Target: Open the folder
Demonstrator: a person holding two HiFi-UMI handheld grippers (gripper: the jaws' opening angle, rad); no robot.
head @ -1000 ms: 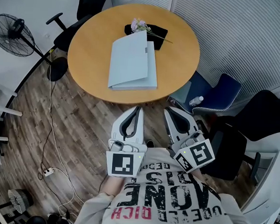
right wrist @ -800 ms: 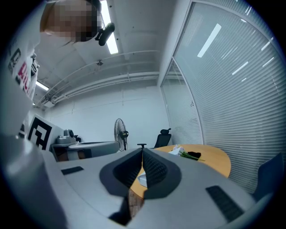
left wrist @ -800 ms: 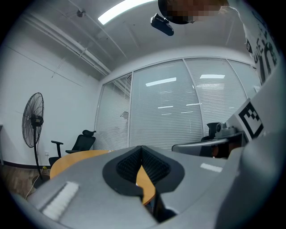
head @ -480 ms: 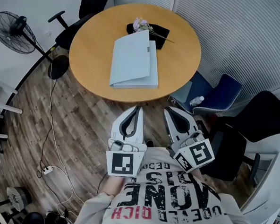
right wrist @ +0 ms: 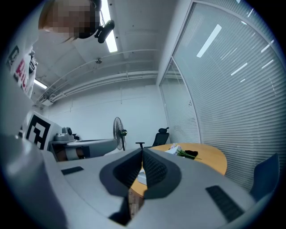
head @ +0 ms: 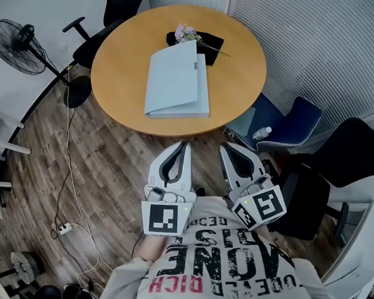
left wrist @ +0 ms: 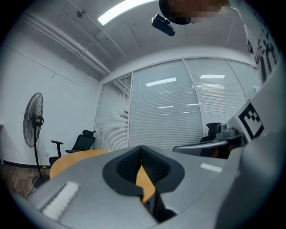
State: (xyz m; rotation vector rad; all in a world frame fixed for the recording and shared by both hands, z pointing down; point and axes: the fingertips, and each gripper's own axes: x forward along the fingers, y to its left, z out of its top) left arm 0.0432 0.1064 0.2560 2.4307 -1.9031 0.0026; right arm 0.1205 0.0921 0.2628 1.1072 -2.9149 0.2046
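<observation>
Round wooden table on plank floor, blinds behind.

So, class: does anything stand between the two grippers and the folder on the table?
Nothing visible does. The left gripper and right gripper hang short of the table, with only bare tabletop before the folder. The flowers lie at its far end.

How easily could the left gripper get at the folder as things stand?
Probably yes, easily: the left gripper, jaws shut, is held short of the table's near edge. The closed folder lies ahead of it with nothing between them. The flowers lie beyond the folder.
</observation>
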